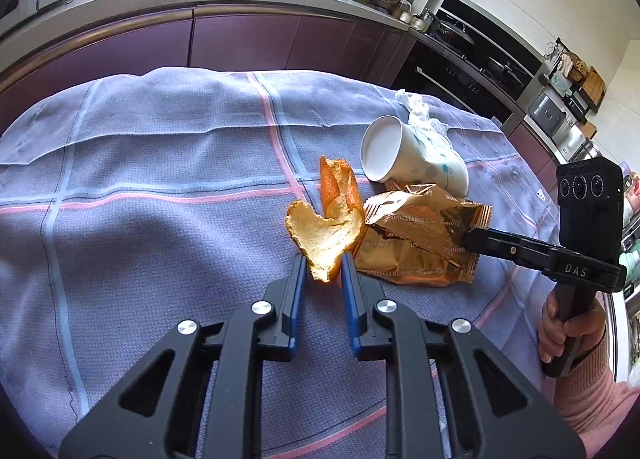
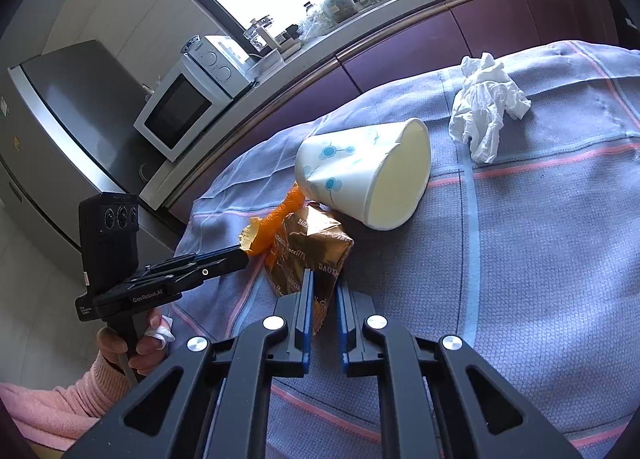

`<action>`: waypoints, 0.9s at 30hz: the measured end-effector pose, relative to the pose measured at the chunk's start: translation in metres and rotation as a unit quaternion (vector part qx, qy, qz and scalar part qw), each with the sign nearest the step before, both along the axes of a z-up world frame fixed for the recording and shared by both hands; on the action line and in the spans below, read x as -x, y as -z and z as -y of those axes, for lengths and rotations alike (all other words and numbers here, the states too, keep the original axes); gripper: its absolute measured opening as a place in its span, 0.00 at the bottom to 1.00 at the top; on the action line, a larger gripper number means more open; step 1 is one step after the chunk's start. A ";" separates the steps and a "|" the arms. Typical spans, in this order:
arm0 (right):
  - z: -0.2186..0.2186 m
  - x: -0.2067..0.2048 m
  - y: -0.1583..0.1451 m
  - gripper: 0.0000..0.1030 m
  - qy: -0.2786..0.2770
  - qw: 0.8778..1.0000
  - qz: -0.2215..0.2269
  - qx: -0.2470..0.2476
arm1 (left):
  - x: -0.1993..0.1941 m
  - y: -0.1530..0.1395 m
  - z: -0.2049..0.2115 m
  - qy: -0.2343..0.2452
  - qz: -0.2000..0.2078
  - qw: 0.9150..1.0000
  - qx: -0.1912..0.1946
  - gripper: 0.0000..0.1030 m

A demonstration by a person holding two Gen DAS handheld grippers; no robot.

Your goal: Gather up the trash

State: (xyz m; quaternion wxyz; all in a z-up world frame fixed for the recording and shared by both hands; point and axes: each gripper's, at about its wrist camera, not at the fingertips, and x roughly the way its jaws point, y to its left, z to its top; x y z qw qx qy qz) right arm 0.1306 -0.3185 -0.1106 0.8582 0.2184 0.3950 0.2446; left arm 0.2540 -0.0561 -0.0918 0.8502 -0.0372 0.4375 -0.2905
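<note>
Purple tablecloth [image 1: 160, 179] — orange peel [image 1: 320, 235] pinched between left fingers [image 1: 298, 279].

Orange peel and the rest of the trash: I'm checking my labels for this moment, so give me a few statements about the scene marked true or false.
1. The left gripper is shut on the orange peel. True.
2. The paper cup stands upright. False: it lies on its side, its rim resting on the tablecloth.
3. The right gripper is shut on the gold wrapper. True: its fingers pinch the wrapper's edge.
4. The crumpled tissue sits inside the cup. False: it lies on the cloth beyond the cup.
5. The wrapper is silver. False: it is gold-brown with printed lettering.
</note>
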 end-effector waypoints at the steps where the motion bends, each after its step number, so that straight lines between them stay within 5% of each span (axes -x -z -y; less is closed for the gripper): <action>1: 0.000 0.001 -0.001 0.07 0.000 1.000 0.002 -0.001 | 0.001 -0.001 0.000 -0.002 0.003 1.000 -0.001 0.15; 27: -0.006 0.039 -0.019 0.02 -0.001 0.998 0.050 -0.028 | 0.087 -0.030 -0.065 -0.029 0.094 0.995 -0.015 0.12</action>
